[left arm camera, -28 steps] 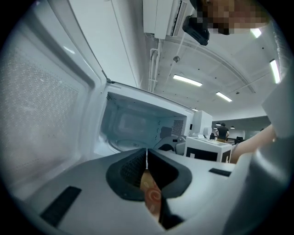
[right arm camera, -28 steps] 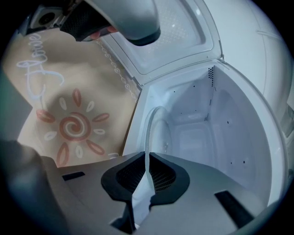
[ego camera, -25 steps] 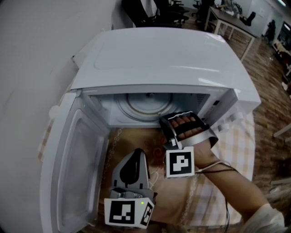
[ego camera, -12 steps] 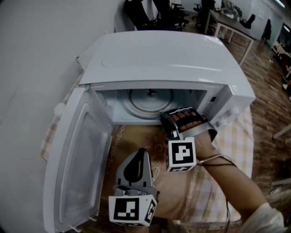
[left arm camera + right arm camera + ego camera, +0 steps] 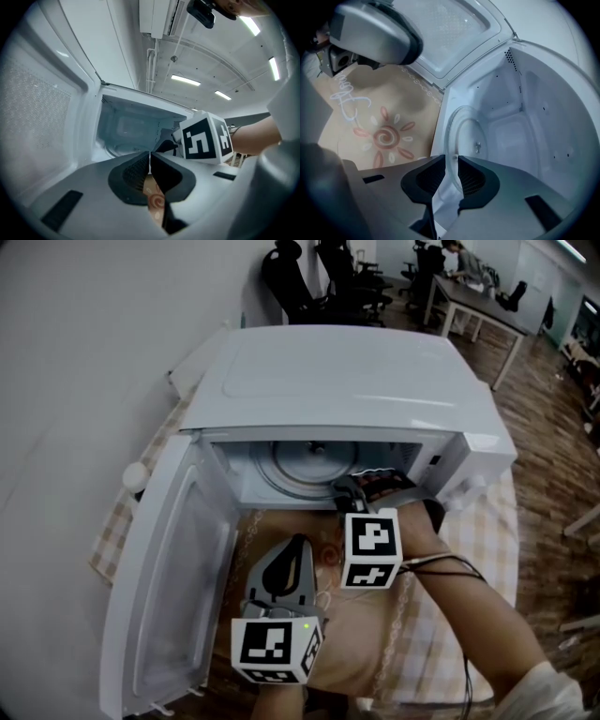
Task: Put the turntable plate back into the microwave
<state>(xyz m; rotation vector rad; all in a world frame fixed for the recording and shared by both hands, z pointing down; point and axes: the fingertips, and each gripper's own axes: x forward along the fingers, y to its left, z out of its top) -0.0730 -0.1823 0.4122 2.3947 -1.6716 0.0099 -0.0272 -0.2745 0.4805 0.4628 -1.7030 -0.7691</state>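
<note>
The head view takes in the whole white microwave (image 5: pixel 347 371), its door (image 5: pixel 169 587) swung open at the lower left. The round turntable plate (image 5: pixel 305 463) lies on the cavity floor. Only the right gripper view shows the plate as clear glass with a raised rim. That rim runs between the jaws of the right gripper (image 5: pixel 451 164), which have just been opening and stand a little apart, not pressing it. The left gripper (image 5: pixel 150 157) has its jaws closed on nothing, above a tan mat (image 5: pixel 384 136) printed with a spiral sun. The mat's white cursive writing is unreadable.
</note>
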